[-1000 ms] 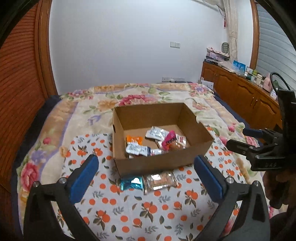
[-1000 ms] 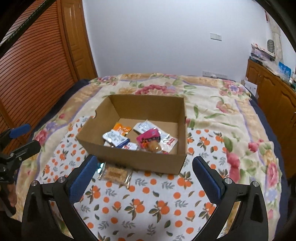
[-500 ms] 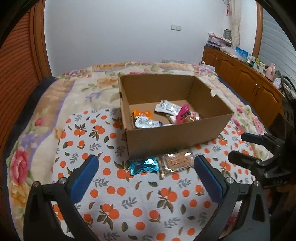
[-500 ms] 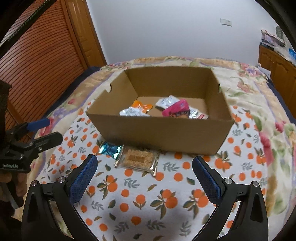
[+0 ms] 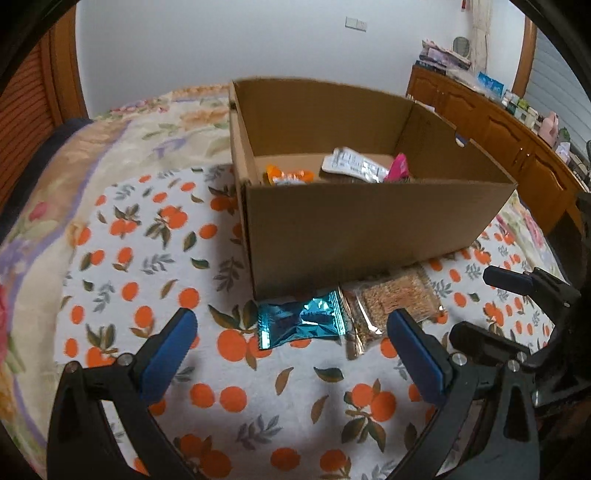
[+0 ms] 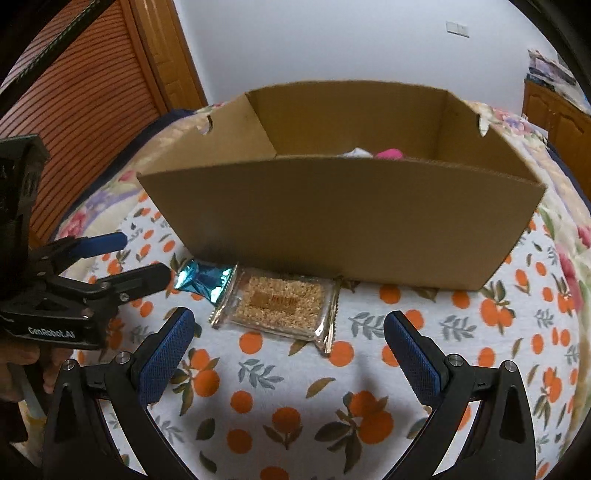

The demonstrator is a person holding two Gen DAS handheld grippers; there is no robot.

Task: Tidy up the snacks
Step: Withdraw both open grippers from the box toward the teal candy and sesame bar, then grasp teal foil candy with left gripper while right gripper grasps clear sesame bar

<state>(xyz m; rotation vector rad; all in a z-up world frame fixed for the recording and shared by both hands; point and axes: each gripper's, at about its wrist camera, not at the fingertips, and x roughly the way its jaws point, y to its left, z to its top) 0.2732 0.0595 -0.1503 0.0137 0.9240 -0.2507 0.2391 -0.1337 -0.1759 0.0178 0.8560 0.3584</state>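
A plain white wall [image 5: 221, 48] with a light switch [image 5: 356, 23] stands far, slatted wooden doors [image 6: 85, 96] on the left, a wooden cabinet [image 5: 495, 129] along the right, a floral bedspread [image 5: 122, 140] near.

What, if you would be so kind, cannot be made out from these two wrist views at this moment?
- Right wrist view: most of the cardboard box's contents, hidden by its near wall; only a pink packet's top shows.
- Left wrist view: the box floor nearest the camera, hidden by the same wall.
- Both views: the printing on the teal foil packet and the clear sesame bar packet is too small to read.
- Left wrist view: the items on the wooden sideboard are too small.
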